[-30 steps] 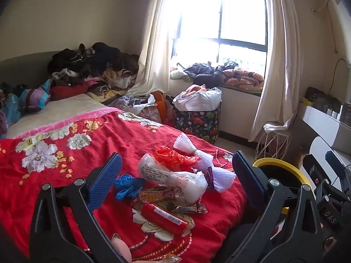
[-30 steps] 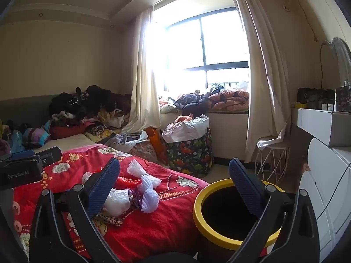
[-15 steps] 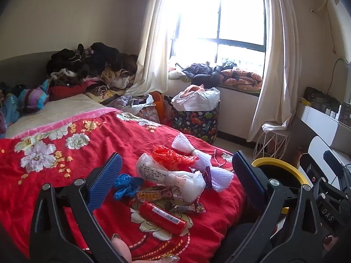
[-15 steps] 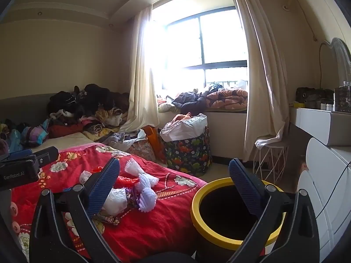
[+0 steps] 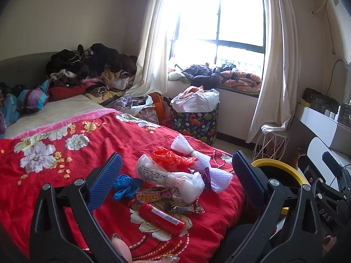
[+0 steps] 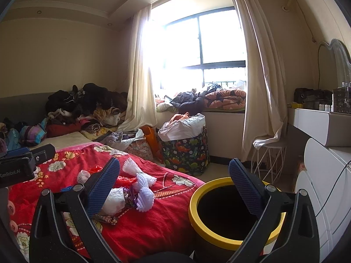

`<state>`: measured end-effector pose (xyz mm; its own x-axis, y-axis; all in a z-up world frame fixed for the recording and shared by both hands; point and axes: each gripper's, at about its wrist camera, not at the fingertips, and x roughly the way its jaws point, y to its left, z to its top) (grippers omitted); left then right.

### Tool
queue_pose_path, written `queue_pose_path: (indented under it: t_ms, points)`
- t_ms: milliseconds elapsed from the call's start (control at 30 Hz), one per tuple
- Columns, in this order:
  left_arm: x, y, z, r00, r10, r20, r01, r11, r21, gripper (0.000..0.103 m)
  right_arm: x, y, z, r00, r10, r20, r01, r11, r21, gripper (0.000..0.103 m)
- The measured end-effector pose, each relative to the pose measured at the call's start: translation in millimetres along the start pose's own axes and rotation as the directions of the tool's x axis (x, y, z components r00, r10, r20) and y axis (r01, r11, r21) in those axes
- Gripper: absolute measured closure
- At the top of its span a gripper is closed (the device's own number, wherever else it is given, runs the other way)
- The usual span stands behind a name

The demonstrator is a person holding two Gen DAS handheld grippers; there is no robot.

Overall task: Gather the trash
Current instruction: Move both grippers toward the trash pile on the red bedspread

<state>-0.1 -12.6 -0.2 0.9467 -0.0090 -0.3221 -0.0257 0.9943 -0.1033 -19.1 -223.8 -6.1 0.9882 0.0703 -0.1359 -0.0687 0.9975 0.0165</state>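
Trash pile sat on the red floral bedspread [image 5: 54,188] at the corner nearest the yellow-rimmed black bin [image 6: 232,217]: red cylindrical tube [image 5: 162,218], brown snack wrapper [image 5: 186,208], blue crumpled glove [image 5: 126,185], white printed plastic bag [image 5: 173,179], red plastic bag [image 5: 170,156], white foam fruit nets [image 5: 219,178]. Left gripper [image 5: 175,179] was spread wide, empty, above the pile; right gripper [image 6: 174,185] likewise, near the bin. Best bet: take the tube first, jaws across its short axis, pinch mid-length, then carry it straight over the rim.

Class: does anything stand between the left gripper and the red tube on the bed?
Nothing visible does. The left gripper is open above the bedspread, and the red tube lies bare below it, nearest of the trash.
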Motion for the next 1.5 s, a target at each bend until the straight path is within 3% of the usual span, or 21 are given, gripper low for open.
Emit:
queue_pose_path:
  t_ms: [900,1200,1500]
  points:
    - [-2,-1,3,1.0,-0.01,-0.004,0.01,1.0,-0.009,0.011,2,4,1,0.999,0.021,-0.026,-0.021,1.0,-0.001,0.006]
    - [6,21,4,0.999,0.039,-0.017,-0.039,0.998,-0.04,0.011,19,16,1,0.99,0.118,-0.083,-0.121,0.992,-0.036,0.006]
    - [17,61,12,0.997,0.077,-0.008,-0.077,0.992,-0.1,0.011,52,40,6,0.965,0.211,-0.154,-0.217,0.976,-0.025,0.006]
